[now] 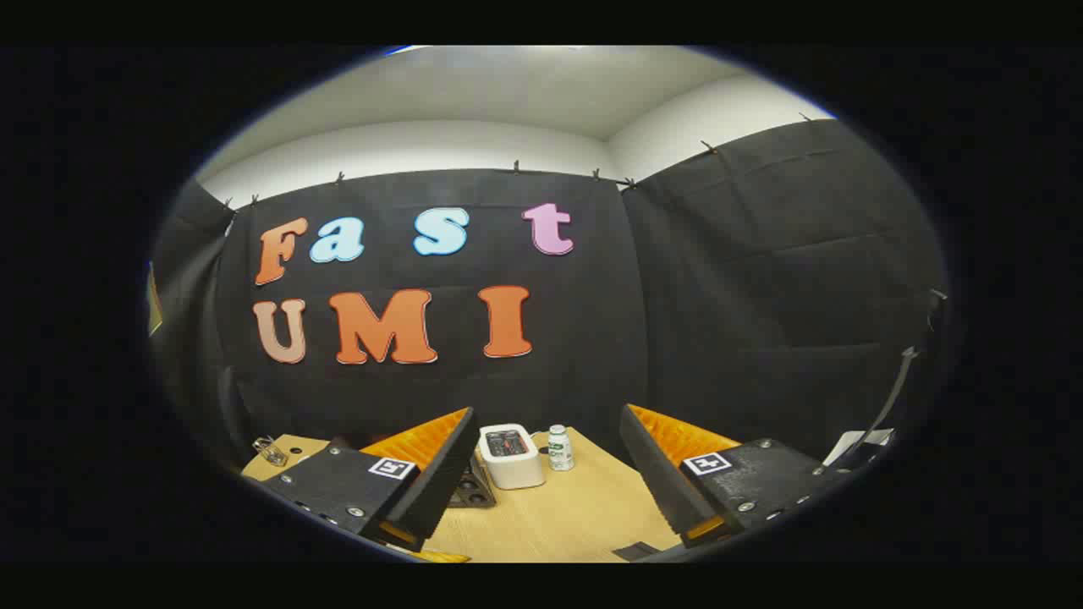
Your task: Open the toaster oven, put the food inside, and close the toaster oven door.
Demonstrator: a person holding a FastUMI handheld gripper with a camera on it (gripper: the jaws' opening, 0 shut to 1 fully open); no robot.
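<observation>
The gripper [546, 478] is held above a light wooden table [567, 516], its two fingers spread wide apart with nothing between them. Beyond the fingertips, near the table's far edge by the black cloth wall [592, 338], sits a small white toaster oven [510, 457]; whether its door is open cannot be told. A small white bottle [559, 447] stands just beside it on the right.

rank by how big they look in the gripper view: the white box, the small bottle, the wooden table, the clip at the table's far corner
Largest to smallest:
1. wooden table
2. white box, beyond the open gripper
3. small bottle, beside the box
4. clip; it looks close to the bottle in size and sits at the warped rim, so this order is unsure.
</observation>
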